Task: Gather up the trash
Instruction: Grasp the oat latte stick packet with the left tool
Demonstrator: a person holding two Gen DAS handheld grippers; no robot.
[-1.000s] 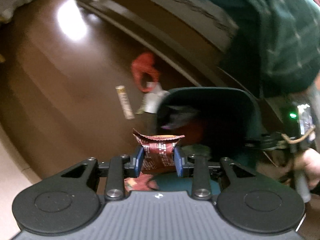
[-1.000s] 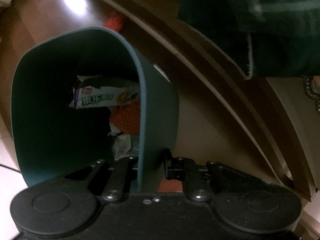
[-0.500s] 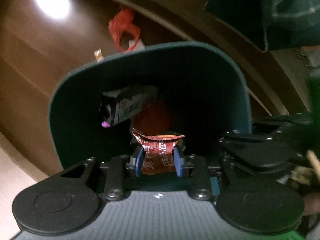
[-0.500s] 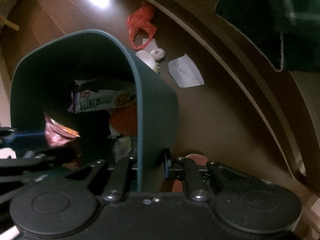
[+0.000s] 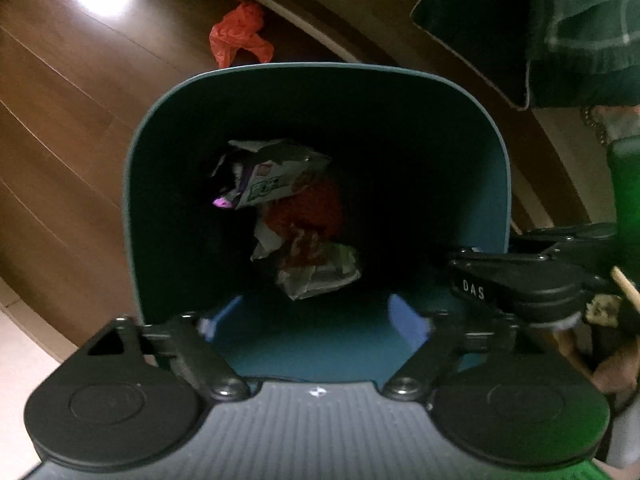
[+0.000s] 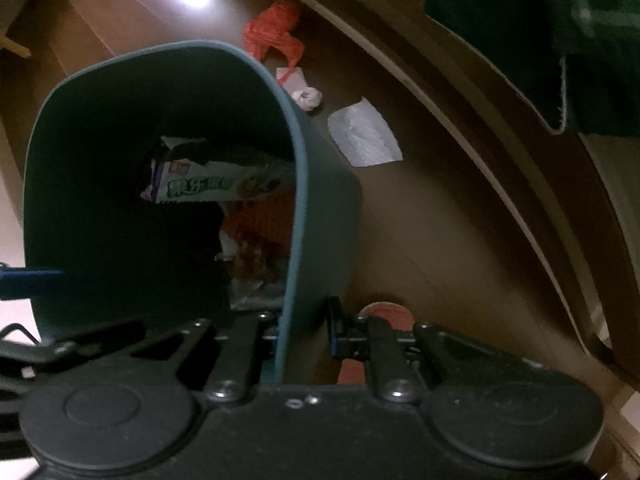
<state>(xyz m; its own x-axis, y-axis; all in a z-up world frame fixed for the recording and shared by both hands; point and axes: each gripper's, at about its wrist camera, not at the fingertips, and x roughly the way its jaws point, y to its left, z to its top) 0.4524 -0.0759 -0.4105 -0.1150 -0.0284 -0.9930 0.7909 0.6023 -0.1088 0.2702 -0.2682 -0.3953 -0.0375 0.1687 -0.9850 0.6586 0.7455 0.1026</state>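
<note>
Your left tongs (image 5: 316, 320) hang straight down over the mouth of the teal bin (image 5: 168, 128). Their jaws have just been opening and now stand wide, with nothing between the blue pads (image 5: 404, 320). The brown-red wrapper (image 5: 304, 246) lies loose at the bottom of the bin, on top of a crumpled silver-green packet (image 5: 328, 276). Behind these sit a purple-and-green snack bag (image 5: 272, 188) leaning against the far wall and something orange-red (image 5: 316, 208) beneath it; the pile is dim, so I cannot tell you more about it.

The bin stands on the wooden floor (image 5: 52, 128). Beyond its far rim, toward the curved wooden edging (image 6: 460, 120) that borders the floor, an orange plastic bag (image 6: 276, 32) lies crumpled. Just to its right, in the right wrist view, you have a small white wad (image 6: 306, 98) close beside the bin's outer wall, and then a flat white sheet of paper (image 6: 364, 136) a little further right, apart from the bin.

Your right tongs (image 6: 304, 332) are nearly closed and pinch the bin's right-hand wall, one finger inside and one outside the rim. Below them a reddish object (image 6: 386, 312) shows on the floor; I cannot tell what it is.

A green checked garment (image 5: 580, 24) fills the upper right corner of both views.
</note>
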